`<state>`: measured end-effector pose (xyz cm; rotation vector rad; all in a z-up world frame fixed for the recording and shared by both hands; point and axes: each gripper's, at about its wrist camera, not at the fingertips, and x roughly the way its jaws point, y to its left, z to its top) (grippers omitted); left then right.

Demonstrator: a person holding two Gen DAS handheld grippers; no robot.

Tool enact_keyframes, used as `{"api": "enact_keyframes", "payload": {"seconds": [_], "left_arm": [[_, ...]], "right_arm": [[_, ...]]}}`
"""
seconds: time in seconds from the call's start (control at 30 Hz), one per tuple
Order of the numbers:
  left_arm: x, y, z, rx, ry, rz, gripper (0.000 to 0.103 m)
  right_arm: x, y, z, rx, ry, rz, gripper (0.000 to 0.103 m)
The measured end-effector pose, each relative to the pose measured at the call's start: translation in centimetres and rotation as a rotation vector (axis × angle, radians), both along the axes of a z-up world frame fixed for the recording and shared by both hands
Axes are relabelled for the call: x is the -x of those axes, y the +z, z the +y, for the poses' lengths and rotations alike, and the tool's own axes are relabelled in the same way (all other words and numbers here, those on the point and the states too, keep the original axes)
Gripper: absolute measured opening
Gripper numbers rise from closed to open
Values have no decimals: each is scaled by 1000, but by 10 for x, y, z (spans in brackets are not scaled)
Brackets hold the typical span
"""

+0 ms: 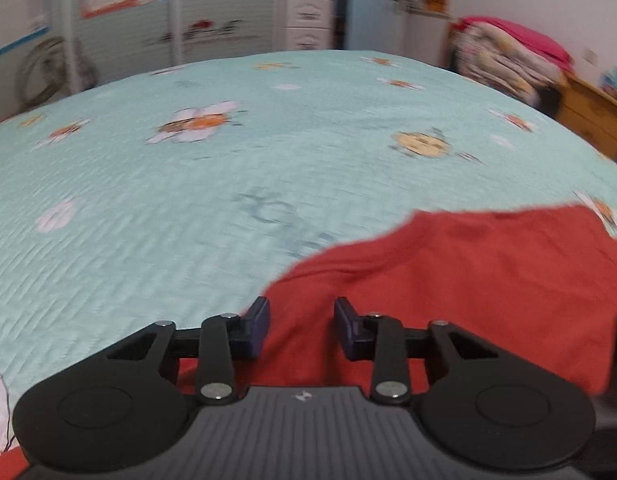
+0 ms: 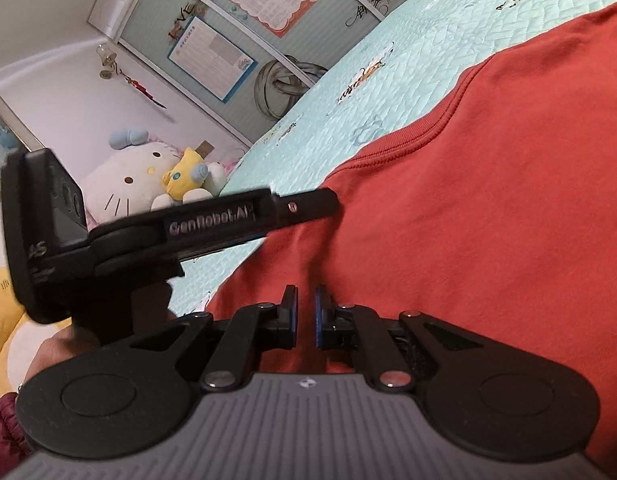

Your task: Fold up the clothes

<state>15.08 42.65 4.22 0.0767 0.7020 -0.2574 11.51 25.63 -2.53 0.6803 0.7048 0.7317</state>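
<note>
1. Red cloth, a shirt (image 1: 460, 280), lies flat on the pale green quilted bed (image 1: 188, 200). In the left wrist view it fills the lower right of the frame, its ragged edge running from the bottom centre up to the right edge.

2. Left claw (image 1: 301, 328) stands partly spread, with red cloth showing in the gap and beneath it. The pads are not pressing on the cloth, so nothing is pinched yet. The shirt's edge lies just at the left fingertip (image 1: 257, 330); almost all of the shirt lies to the right of this claw and ahead of it.

3. Right claw (image 2: 306, 318) is nearly pressed together, with only a thin slit left. A ridge of red shirt (image 2: 488, 220) rises into that slit, so it appears to be pinching a fold, though the contact itself is hard to make out.

4. In the right wrist view the shirt's ribbed neckline (image 2: 420, 136) curves across the upper middle of the frame, and the cloth runs on from lower centre towards the upper right. That is its long line as seen from here.

5. The left claw appears again in this view, its finger (image 2: 308, 206) reaching from the left of the frame onto the shirt's near edge below the neckline.

6. My judgement: both claws are at the same near edge, the left one on the outer side, so the coming move turns on the left claw closing on that edge before the cloth is carried across.
</note>
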Motion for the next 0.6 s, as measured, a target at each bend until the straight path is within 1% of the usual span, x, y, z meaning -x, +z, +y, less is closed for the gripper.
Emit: {"api": "enact_keyframes", "payload": {"seconds": [0.03, 0.1, 0.2, 0.27, 0.33, 0.4, 0.43, 0.47, 0.5, 0.57, 0.6], "left_arm": [[4, 0, -4, -12, -34, 3, 36], [10, 1, -10, -31, -69, -4, 36], [20, 2, -19, -58, -119, -14, 36], [17, 0, -19, -24, -124, 27, 36], [13, -3, -17, -17, -111, 57, 37], [16, 5, -13, -16, -71, -5, 37], [17, 9, -11, -16, -51, -37, 39], [18, 13, -9, -16, -31, -69, 42], [14, 15, -5, -19, -2, -76, 49], [4, 17, 3, -25, 57, -87, 56], [-3, 13, 7, -4, 76, -53, 56]], "right_arm": [[0, 1, 1, 2, 5, -3, 10], [1, 2, 3, 10, 15, -13, 15], [2, 4, 4, 24, 27, -25, 19], [3, 5, 5, 27, 29, -29, 19], [3, 5, 5, 28, 31, -30, 20], [2, 4, 3, 19, 32, -26, 20], [2, 3, 3, 16, 33, -24, 20], [2, 3, 3, 16, 34, -25, 20], [2, 4, 3, 14, 35, -26, 21], [2, 4, 3, 8, 40, -26, 23], [3, 4, 3, 5, 42, -26, 23]]}}
